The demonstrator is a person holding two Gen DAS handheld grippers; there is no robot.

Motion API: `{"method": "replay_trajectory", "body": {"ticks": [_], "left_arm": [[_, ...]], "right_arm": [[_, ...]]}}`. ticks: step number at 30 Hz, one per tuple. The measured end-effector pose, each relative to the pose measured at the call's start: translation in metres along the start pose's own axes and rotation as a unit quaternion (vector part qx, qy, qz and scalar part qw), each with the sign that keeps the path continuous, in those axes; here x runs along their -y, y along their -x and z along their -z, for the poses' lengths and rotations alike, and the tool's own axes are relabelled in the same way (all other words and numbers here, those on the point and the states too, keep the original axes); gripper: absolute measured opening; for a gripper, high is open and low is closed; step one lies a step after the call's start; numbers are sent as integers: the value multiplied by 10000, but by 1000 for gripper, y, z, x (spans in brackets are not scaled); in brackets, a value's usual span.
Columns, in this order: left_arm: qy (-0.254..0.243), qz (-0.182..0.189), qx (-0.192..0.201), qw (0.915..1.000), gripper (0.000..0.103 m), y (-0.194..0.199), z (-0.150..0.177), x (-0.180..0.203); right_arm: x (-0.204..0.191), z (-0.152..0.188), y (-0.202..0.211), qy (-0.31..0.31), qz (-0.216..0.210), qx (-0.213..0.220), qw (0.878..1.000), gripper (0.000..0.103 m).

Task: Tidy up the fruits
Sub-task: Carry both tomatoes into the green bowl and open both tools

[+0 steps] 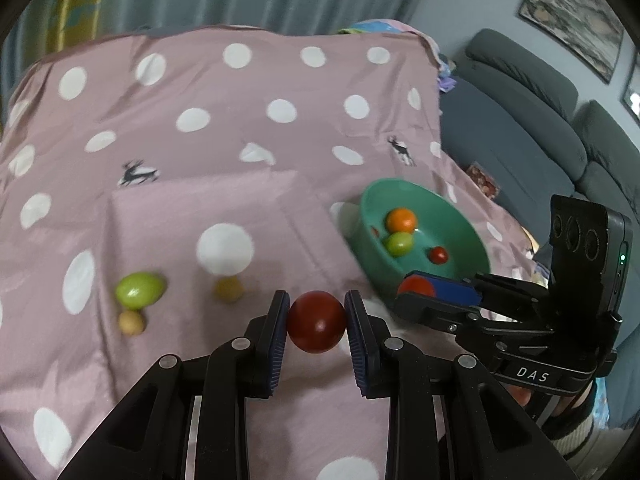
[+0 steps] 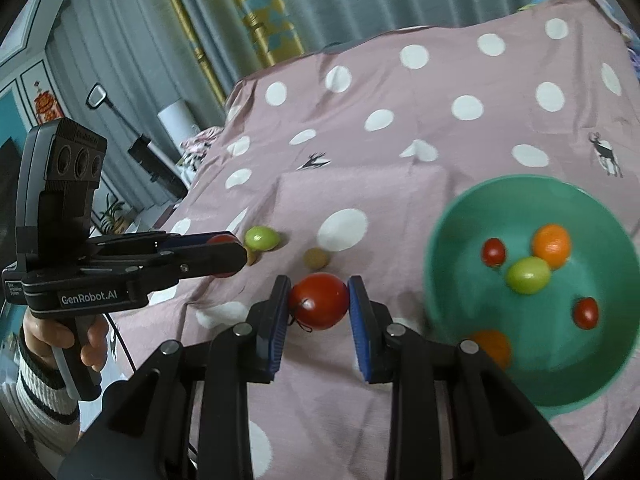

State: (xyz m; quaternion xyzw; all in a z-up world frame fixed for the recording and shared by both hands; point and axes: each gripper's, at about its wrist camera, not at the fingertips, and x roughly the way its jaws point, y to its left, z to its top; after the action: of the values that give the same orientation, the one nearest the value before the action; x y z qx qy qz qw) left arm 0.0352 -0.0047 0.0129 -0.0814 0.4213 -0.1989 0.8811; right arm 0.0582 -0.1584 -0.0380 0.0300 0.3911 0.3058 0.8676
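My left gripper [image 1: 317, 322] is shut on a dark red round fruit [image 1: 317, 322], held above the cloth. My right gripper [image 2: 319, 306] is shut on a red tomato [image 2: 319, 306] with a small stem. Each gripper shows in the other's view, the right [image 1: 416, 288] by the bowl's near rim and the left [image 2: 224, 254] left of the loose fruits. A green bowl [image 1: 472, 240] [image 2: 448, 240] holds an orange, a green fruit [image 2: 528, 275], small red tomatoes and another orange. On the cloth lie a green fruit [image 1: 140, 289] [image 2: 261, 238] and two small tan fruits [image 1: 228, 290] [image 1: 132, 322].
A pink cloth with white dots [image 1: 240, 120] covers the surface. A grey sofa [image 1: 540, 120] stands to the right, curtains behind. In the right wrist view a hand [image 2: 60, 336] holds the left gripper's handle, with clutter on the floor behind.
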Motion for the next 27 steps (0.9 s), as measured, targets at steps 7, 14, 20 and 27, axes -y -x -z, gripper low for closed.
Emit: {"method": "replay_trajectory", "body": {"ticks": [7,14,20,27], "left_arm": [[-325,224,-53,9992,29,-21,-19,32],[-547,495,-241,9970,29,-52,-36,60],[-723,595,-473,9945,29,-81,-41,80],[-878,524,-750,9919,29,-108,-37,92]], "right_arm": [[29,2,20,-288,207,220,9991,29],[59,7,35,-578,468,358,9966,29],[82,13,41,-787,687,389,9938,30],[98,21,42,-887,872,330,9917,30]]}}
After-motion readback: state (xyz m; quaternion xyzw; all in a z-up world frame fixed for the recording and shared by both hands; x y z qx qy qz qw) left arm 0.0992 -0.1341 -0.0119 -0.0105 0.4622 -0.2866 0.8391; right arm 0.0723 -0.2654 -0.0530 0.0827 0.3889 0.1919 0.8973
